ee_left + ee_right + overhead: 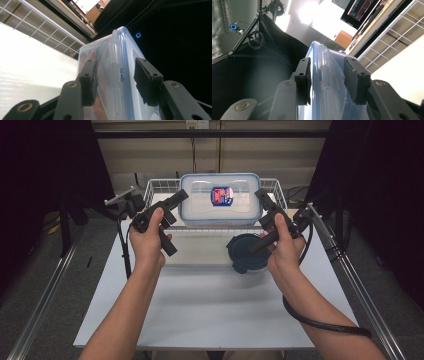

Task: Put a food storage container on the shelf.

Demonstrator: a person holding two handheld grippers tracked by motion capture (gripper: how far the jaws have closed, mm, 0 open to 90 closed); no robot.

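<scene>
The clear lidded box (220, 200) is gripped at both ends, the left tongs (176, 200) clamped on its left end and the right tongs (263, 199) on its right, and it appears lifted at the front edge of the white wire basket (155, 186). The grasp looks done; setting the box down somewhere remains, and the round dark container (247, 252) sits on the tabletop (210, 305) just in front of the box.

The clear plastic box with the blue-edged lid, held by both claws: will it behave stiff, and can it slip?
The clear box probably stays stiff: its walls look rigid between the left claw and right claw. Its glossy plastic may slip. It looks nearly empty, so likely light.
</scene>
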